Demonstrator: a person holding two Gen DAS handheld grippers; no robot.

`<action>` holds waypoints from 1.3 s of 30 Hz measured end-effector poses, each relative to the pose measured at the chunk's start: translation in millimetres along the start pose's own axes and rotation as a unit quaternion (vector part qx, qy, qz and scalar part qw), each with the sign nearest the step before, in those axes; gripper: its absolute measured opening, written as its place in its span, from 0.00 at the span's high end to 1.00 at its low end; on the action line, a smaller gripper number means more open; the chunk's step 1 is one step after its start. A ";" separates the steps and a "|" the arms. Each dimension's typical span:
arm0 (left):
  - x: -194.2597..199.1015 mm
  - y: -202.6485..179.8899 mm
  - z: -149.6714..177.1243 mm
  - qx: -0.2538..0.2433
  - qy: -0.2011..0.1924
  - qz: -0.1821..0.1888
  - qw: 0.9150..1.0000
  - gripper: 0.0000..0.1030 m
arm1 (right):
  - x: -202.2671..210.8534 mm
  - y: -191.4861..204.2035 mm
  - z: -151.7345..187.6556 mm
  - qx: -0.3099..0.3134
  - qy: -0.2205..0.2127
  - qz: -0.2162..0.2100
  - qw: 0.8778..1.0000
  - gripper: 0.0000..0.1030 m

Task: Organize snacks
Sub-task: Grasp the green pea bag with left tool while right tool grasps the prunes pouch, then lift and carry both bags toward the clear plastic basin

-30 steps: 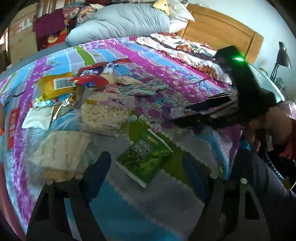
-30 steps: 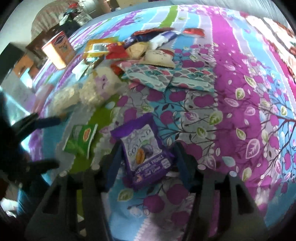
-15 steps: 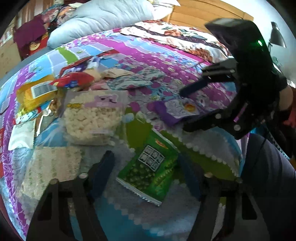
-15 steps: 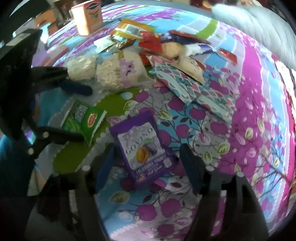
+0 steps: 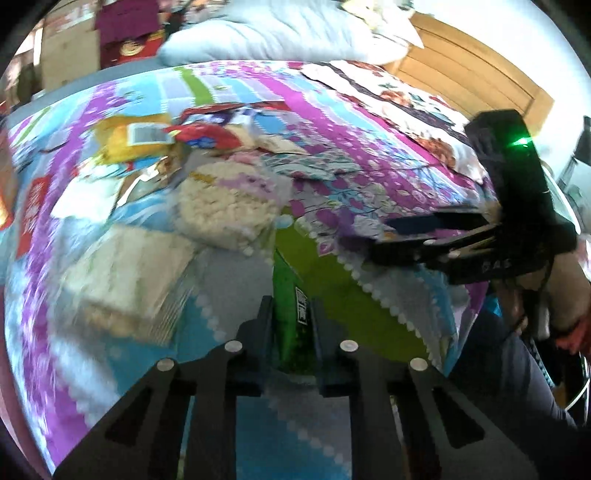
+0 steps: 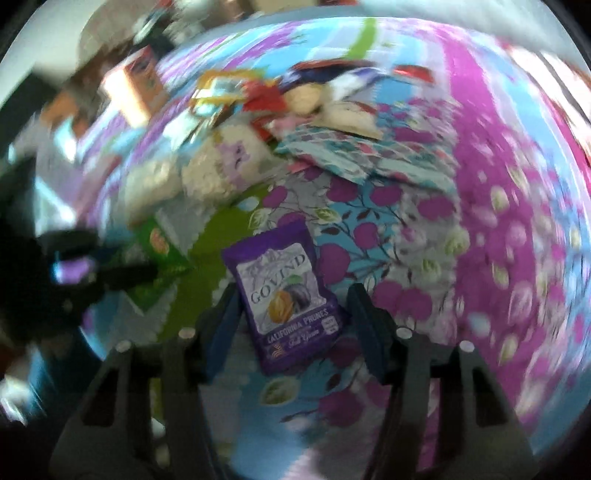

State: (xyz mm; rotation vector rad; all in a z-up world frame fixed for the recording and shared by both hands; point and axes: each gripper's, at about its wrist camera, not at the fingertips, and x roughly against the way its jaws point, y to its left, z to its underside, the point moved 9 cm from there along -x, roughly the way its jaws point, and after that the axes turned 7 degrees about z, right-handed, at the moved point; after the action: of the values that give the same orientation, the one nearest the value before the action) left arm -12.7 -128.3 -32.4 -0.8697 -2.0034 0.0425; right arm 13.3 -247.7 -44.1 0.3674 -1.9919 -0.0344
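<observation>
My left gripper [image 5: 291,306] is shut on a green snack packet [image 5: 286,280], which stands on edge between the fingers above the colourful bedspread [image 5: 332,110]. In the right wrist view that left gripper [image 6: 147,271] and the green packet [image 6: 162,243] appear blurred at the left. A purple prune packet [image 6: 284,288] lies flat on the bed between the fingers of my right gripper [image 6: 293,306]. Its jaws are closing, and a gap still shows at the right finger. The right gripper [image 5: 380,238] reaches in low from the right in the left wrist view.
A pile of snacks lies farther up the bed: a clear bag of puffed snacks [image 5: 225,210], a yellow packet [image 5: 136,140], a red packet [image 5: 203,134], a pale packet [image 5: 125,273] and patterned pouches [image 5: 310,166]. A grey pillow [image 5: 277,33] and wooden headboard [image 5: 472,74] stand behind. A person's leg [image 5: 509,387] is at right.
The left jaws have closed on the green packet, which went from lying flat to standing on edge. The right jaws widened and then narrowed around the purple packet.
</observation>
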 end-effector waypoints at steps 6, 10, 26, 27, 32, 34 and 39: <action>2.4 16.2 9.2 0.018 -0.027 -0.035 0.999 0.47 | 6.7 7.1 6.0 0.037 -0.020 0.027 0.999 0.19; 10.0 16.0 1.1 0.009 -0.057 -0.058 0.997 0.30 | 11.0 16.7 1.7 0.106 -0.033 0.038 0.993 0.15; 0.2 25.8 7.7 0.012 -0.023 -0.127 0.992 0.58 | 2.1 10.7 1.2 0.088 -0.047 0.041 0.994 0.49; 3.7 27.2 5.7 0.016 -0.026 -0.132 0.991 0.58 | 4.4 8.4 0.1 0.075 -0.051 0.035 0.995 0.49; 10.2 33.4 0.7 0.030 -0.025 -0.155 0.987 0.58 | 7.6 -6.3 0.7 0.012 -0.062 0.012 0.998 0.49; 10.9 33.4 -1.0 0.031 -0.024 -0.159 0.987 0.58 | 9.7 -9.1 0.3 0.003 -0.066 0.013 0.998 0.49; 14.5 30.5 -4.1 0.029 -0.025 -0.163 0.986 0.58 | 10.7 -11.6 -1.0 -0.004 -0.071 0.017 0.997 0.49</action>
State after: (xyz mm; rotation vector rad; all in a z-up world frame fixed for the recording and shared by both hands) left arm 2.9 -98.1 -30.2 -0.5003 -2.1566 -0.0628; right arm 12.8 -261.5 -36.4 0.3335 -2.1366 -0.0488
